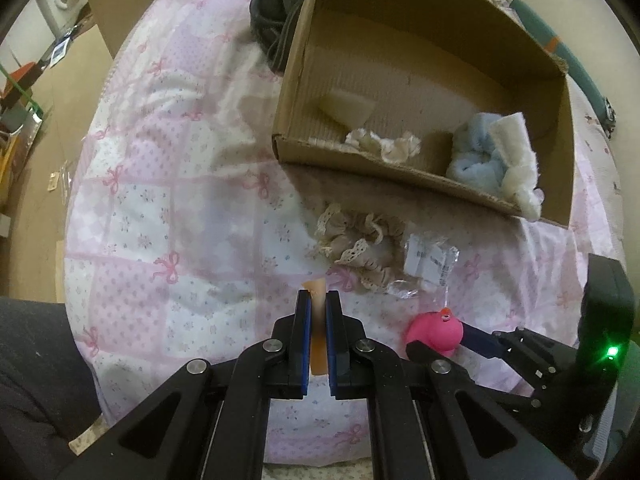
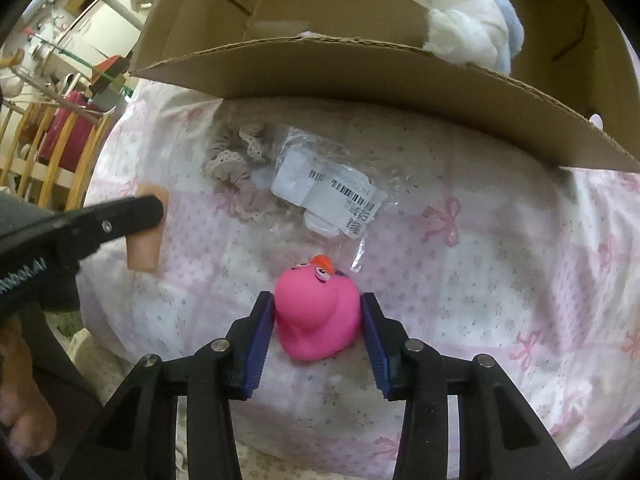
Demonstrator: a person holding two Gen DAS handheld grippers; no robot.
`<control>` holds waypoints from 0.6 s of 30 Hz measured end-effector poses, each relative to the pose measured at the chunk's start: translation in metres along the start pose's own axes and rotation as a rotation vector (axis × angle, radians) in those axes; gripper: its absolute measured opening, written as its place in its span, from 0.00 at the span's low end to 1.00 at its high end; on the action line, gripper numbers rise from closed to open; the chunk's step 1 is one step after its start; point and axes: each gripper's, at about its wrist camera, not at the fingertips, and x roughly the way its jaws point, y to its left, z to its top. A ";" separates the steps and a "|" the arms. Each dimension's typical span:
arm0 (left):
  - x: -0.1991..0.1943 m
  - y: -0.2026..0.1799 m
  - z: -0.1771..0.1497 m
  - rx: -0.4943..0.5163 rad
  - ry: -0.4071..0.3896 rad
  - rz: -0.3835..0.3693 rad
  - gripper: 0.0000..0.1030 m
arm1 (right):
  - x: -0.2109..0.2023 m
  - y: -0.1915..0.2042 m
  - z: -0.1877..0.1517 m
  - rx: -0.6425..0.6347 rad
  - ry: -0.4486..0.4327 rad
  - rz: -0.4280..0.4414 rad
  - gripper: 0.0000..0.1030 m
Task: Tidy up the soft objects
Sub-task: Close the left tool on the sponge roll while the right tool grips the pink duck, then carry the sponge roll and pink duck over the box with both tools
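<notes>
I'm looking at a bed (image 1: 168, 200) in a pink bow-print quilt. On it: a cardboard box (image 1: 400, 178), a lace scrunchie (image 1: 356, 244), a clear barcoded packet (image 2: 332, 196), a pink rubber duck (image 2: 316, 312), dark clothing (image 1: 276, 20) behind the box.

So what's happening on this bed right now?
A person is sorting soft things into an open cardboard box. The left gripper is shut on a small peach-coloured foam block. The right gripper brackets a pink rubber duck on the pink patchwork quilt, jaws at its sides.
</notes>
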 end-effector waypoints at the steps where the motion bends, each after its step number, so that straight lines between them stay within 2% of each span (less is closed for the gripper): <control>1: -0.002 0.001 -0.001 -0.001 -0.004 -0.009 0.06 | -0.001 -0.001 -0.002 0.006 0.000 -0.001 0.44; 10: -0.007 0.013 -0.003 -0.012 -0.028 0.019 0.06 | -0.008 0.005 -0.001 -0.003 -0.030 -0.039 0.41; 18: -0.015 0.014 -0.002 0.003 -0.058 0.061 0.06 | -0.025 -0.005 -0.003 0.030 -0.052 0.008 0.41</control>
